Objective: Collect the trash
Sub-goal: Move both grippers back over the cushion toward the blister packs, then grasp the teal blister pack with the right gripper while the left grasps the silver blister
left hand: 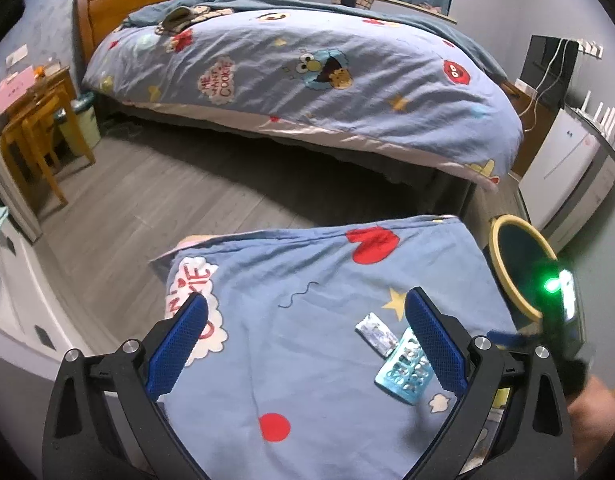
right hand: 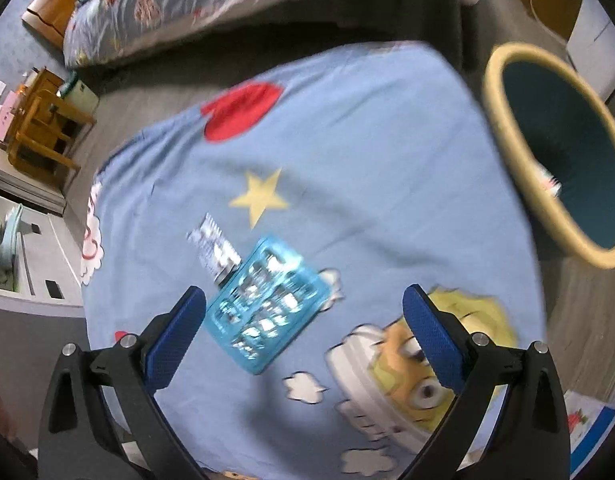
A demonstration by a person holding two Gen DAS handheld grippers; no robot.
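Blister pack, blue w/ silvery pockets, lies flat on blue cartoon cloth, long axis diagonal, near-left to far-right in right wrist view. Silver wrapper touches its far-left end, tucked partly under. Yellow-rimmed bin sits just beside cloth edge. Left gripper & right gripper both spread wide, holding nothing.

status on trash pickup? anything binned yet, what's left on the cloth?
Done: one small item seems to lie already inside the bin; too blurred to identify. In hand: nothing. Left gripper and right gripper are both open and empty. Left: the blue blister pack and silver wrapper lie touching on the blue cloth, the right gripper hovering over them.
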